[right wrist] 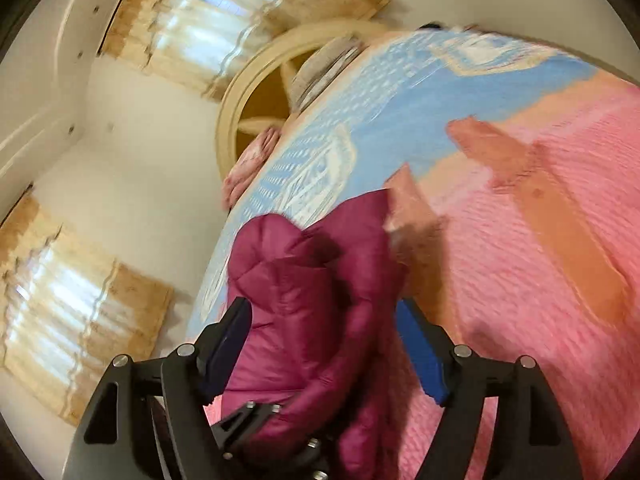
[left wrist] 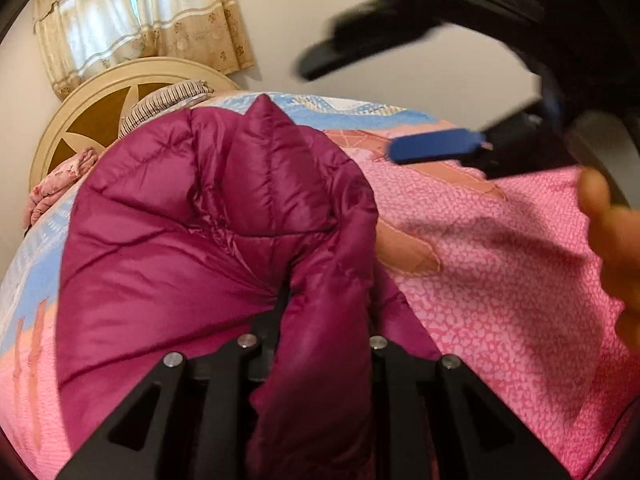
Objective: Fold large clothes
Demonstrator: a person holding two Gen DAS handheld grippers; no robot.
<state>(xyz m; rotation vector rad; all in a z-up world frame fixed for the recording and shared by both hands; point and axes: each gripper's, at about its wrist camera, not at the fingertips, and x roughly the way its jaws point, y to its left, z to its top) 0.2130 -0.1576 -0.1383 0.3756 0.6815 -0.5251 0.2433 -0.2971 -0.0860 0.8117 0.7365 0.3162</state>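
Observation:
A magenta quilted puffer jacket (left wrist: 192,224) lies bunched on the pink and blue bedspread (left wrist: 500,260). My left gripper (left wrist: 326,304) is shut on a thick fold of the jacket, and the fabric hides its fingertips. My right gripper (left wrist: 352,110) hangs above the bed at the upper right with its jaws wide apart. In the right wrist view the right gripper (right wrist: 322,304) is open; its blue pads (right wrist: 420,352) stand on either side of the jacket (right wrist: 304,300) without pressing on it. The left gripper (right wrist: 256,420) shows low down there, with jacket fabric in it.
A cream round headboard (left wrist: 100,92) stands at the bed's far end, with a striped pillow (left wrist: 168,100) and a folded pink floral blanket (left wrist: 60,188) beside it. Curtains (left wrist: 132,20) hang on the wall behind. A person's hand (left wrist: 612,240) is at the right edge.

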